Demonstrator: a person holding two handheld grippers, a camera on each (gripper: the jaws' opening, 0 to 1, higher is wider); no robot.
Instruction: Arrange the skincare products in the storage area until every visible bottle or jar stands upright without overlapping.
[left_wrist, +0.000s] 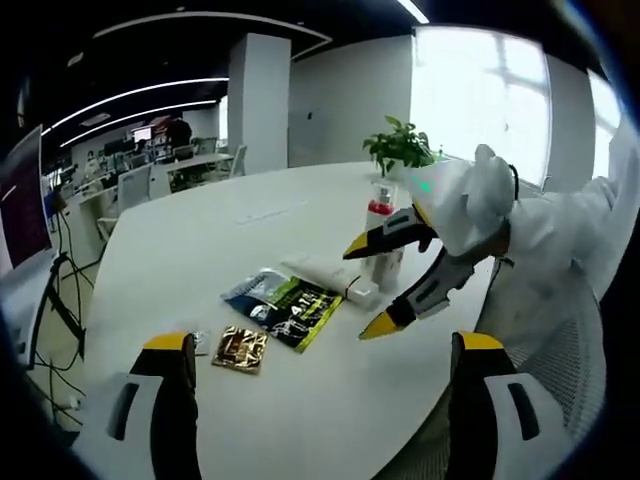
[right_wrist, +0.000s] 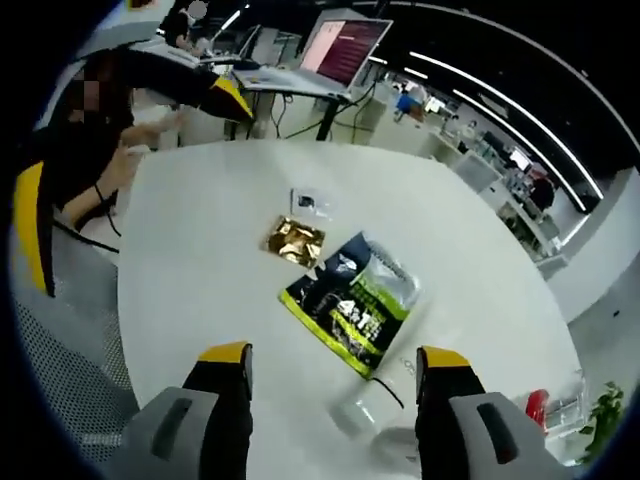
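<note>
Left gripper view looked across a large white table (left_wrist: 250, 230), with the left gripper (left_wrist: 325, 370) at the bottom, its yellow-tipped jaws spread wide and holding nothing. On the table lay a dark and green sachet (left_wrist: 285, 305), flat, with a white tube (left_wrist: 330, 275) lying on its side just behind it. Beside the tube stood an upright clear bottle with a red band (left_wrist: 381, 235). The right gripper (left_wrist: 395, 285), held by a person in a white sleeve (left_wrist: 560, 250), hung just in front of that bottle with its jaws parted and nothing between them. A small gold sachet (left_wrist: 241, 348) lay near the green one, and a tiny clear packet (left_wrist: 201, 342) was just beside it. A potted plant (left_wrist: 400, 148) stood at the far edge.

In the right gripper view, the right gripper's own jaws stood wide apart above the fallen tube (right_wrist: 365, 410), with the green sachet (right_wrist: 350, 300) beyond it.
</note>
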